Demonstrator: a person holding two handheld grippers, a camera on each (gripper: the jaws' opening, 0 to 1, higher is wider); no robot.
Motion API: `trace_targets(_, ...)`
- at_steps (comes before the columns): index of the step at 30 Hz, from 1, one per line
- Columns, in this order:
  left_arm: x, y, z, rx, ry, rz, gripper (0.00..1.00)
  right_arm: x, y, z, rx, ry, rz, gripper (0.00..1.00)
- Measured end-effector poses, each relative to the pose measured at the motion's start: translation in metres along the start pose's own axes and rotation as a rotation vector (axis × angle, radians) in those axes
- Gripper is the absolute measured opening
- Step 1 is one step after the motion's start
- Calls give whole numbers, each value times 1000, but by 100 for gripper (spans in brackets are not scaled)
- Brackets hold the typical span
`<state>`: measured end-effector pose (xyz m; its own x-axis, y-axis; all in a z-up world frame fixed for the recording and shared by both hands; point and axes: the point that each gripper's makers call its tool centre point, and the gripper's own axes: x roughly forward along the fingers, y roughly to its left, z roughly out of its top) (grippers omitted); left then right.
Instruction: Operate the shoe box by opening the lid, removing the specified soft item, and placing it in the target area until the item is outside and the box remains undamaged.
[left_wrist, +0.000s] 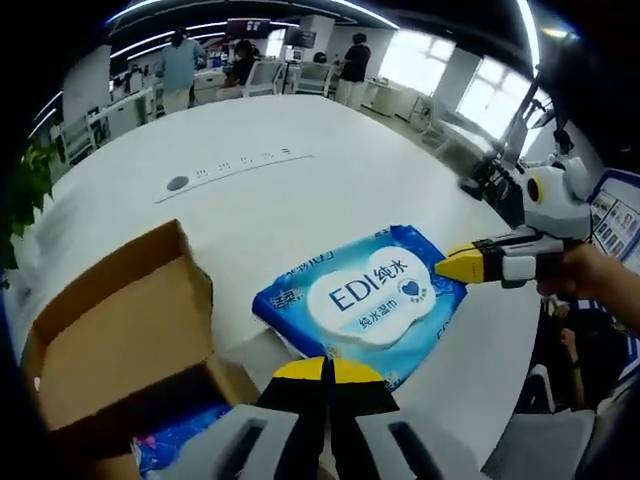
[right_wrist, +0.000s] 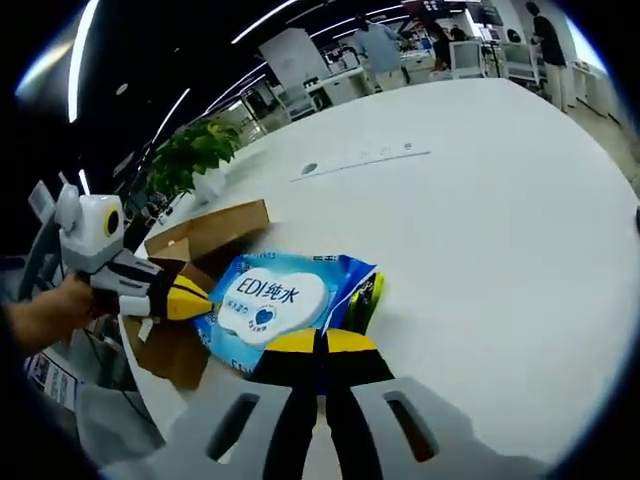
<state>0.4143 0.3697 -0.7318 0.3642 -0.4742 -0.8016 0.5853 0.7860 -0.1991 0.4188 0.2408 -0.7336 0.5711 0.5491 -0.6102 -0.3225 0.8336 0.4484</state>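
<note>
In the left gripper view, the left gripper (left_wrist: 327, 372) has its yellow-tipped fingers pressed together at the near edge of the blue wet-wipe pack (left_wrist: 365, 300), which lies flat on the white worktop (left_wrist: 300, 190), outside the open cardboard shoe box (left_wrist: 120, 340). The right gripper (left_wrist: 462, 263) touches the pack's far corner, fingers narrow; whether it grips is unclear. In the right gripper view, the right gripper (right_wrist: 320, 345) meets the pack (right_wrist: 275, 300) with fingers together; the box (right_wrist: 205, 235) sits behind, a potted plant (right_wrist: 190, 150) beyond.
</note>
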Motion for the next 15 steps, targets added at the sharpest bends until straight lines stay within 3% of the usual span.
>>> trace_targets(15, 10, 1, -7, 145, 41, 54, 0, 10, -7, -15, 6, -9, -22, 0)
